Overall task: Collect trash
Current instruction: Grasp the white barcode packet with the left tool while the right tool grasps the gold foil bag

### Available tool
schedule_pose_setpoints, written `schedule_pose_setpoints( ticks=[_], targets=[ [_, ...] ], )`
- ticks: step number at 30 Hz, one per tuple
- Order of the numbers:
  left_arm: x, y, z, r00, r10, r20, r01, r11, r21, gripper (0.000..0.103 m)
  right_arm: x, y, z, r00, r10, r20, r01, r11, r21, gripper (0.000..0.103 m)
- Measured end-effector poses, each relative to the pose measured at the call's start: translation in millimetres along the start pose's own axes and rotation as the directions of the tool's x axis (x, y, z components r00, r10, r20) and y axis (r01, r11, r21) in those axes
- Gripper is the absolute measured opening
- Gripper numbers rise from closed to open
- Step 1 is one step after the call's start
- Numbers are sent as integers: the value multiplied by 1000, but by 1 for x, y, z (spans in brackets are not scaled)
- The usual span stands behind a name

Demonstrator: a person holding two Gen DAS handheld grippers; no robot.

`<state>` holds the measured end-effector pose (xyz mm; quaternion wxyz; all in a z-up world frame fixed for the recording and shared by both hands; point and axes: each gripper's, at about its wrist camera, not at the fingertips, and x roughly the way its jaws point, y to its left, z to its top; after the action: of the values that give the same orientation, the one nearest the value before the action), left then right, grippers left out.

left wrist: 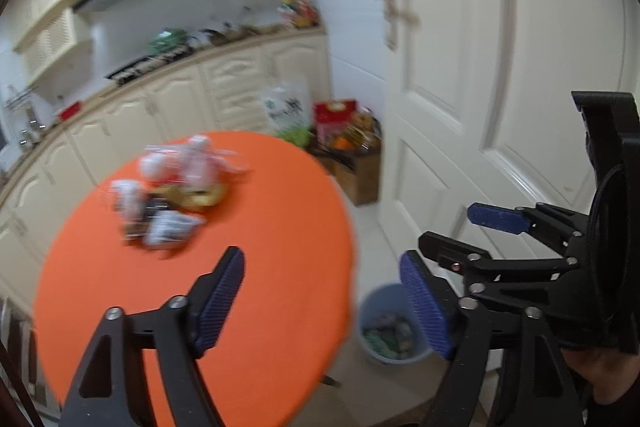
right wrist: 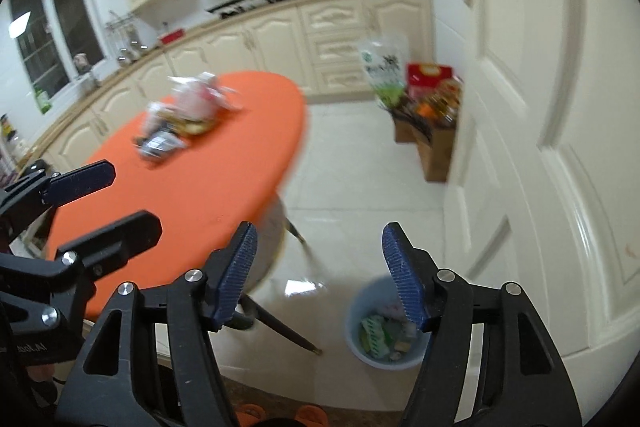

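1. Already the blue bin (right wrist: 386, 331), at 5 o'clock of the round orange table (right wrist: 208, 195), holds several wrappers.
2. Left gripper (left wrist: 332, 301) and right gripper (right wrist: 320, 275) gape wide, empty.
3. Remaining: the wrapper pile (left wrist: 172, 195) at the table's 11 o'clock.

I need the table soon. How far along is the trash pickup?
Partly done. The blue bin on the floor already holds wrappers. Nothing is in hand: the left claw and the right claw both stand open and empty. Still left is the pile of wrappers and bags on the orange table, blurred but clearly several pieces.
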<state>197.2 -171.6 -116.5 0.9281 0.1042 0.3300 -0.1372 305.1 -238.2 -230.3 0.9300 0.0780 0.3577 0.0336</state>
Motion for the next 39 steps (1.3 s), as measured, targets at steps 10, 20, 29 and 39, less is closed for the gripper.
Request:
schedule_pose_setpoints(
  ticks=[10,20,29,39],
  targets=[
    [-46,128,-31,986,167,-16,-167,975,-147,81,35,111,42,992,125,-23,-126,986,-106,64],
    [5,187,-22,989,110,-103,-130,968,-213,81,95,141,69,991,111,-79,-121,984,-132,69],
    [100,191,15,979,63,-192,-96,981,-167,81,144,129,87,989,94,-117,-108,987,-120,69],
    [172,192,31,960,55,-275,-94,987,-128,68,181,108,99,986,81,-147,-98,988,-117,69]
  ],
)
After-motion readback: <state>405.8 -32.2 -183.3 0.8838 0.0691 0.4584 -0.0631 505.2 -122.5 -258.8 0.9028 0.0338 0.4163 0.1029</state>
